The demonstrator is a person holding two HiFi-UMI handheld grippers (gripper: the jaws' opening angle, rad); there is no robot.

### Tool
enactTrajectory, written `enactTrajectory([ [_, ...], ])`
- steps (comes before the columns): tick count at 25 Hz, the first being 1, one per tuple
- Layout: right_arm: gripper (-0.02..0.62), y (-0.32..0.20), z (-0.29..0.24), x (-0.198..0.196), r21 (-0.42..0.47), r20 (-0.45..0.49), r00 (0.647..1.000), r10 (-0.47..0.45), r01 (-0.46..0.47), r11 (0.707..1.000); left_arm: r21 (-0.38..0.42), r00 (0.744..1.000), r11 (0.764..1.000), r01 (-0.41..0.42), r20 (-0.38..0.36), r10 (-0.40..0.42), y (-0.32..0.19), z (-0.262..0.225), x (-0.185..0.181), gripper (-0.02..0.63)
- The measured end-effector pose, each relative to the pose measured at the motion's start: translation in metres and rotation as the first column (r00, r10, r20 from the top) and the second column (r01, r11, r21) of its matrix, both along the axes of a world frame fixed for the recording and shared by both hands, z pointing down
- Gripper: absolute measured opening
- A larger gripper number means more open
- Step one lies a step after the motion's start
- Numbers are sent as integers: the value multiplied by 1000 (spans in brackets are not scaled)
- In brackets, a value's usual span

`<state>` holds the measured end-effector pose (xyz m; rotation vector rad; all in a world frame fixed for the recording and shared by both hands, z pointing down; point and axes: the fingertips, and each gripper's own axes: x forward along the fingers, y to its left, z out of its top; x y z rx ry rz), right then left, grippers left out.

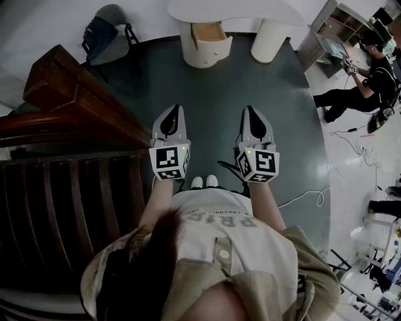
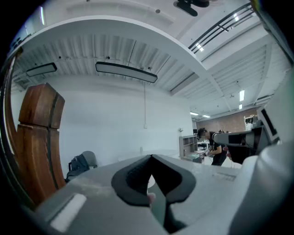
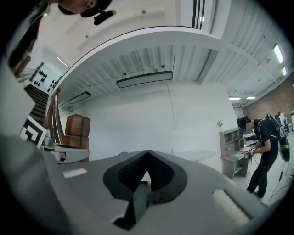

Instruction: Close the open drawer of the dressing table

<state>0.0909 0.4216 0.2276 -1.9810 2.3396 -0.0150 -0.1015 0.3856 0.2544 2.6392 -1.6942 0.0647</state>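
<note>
Dark hair and a pale printed shirt (image 1: 216, 241) are filling the bottom of the head view, with white shoes (image 1: 205, 182) peeking out beyond the shirt's hem. Just past them the person is holding both tools level and side by side, pointing forward. The left gripper (image 1: 175, 111) is keeping its jaws pressed together with nothing between them, and the right gripper (image 1: 250, 111) is doing the same, its dark pads meeting at the tip around empty air. Both are hovering over a dark grey floor mat (image 1: 207, 88).

Well ahead of them, at the mat's far edge, the white dressing table (image 1: 238, 9) is standing on two rounded pedestals. Its open drawer (image 1: 208, 34) is sticking out of the pedestal on the picture's left, showing a light wood interior, far from either gripper.

Dark wooden furniture (image 1: 69, 94) is crowding the left side. A chair with a backpack (image 1: 103, 31) is sitting beyond it. At the far right another person (image 1: 369, 69) is bending over a desk (image 1: 329, 47).
</note>
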Motion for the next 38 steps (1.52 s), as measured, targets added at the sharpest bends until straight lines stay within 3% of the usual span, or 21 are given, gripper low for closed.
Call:
enactTrajectory([
  [14,2,-5,5,2,-7,-24,1000,-1,1,1000,-15,1000,1000,-3,2,3,-10,6,4,7],
  [21,24,-8,3,27,9,74,996,39,-40,999,1,1000,1000,9,27,-9,-15,-2,5,8],
  [22,76,-9,3,30,10,79,996,40,-41,999,3,999,1000,10,32,-10,-17,-4,4,24],
  [23,114,-9,3,33,10,82,996,39,-40,999,1,999,1000,10,35,-10,-18,-4,4,84],
  [26,171,-11,4,39,15,80,996,36,-38,999,-8,1000,1000,17,9,-17,-23,-6,2,219],
  [29,220,-11,4,44,18,81,996,21,-22,1000,-23,1000,999,23,-5,-23,-25,-7,4,285],
  [33,264,-15,4,52,21,78,997,11,-12,1000,-35,999,999,37,-24,-38,-29,-7,5,312],
  [38,270,-17,9,71,15,78,997,6,-7,1000,-49,999,998,35,4,-35,-34,-6,19,312],
])
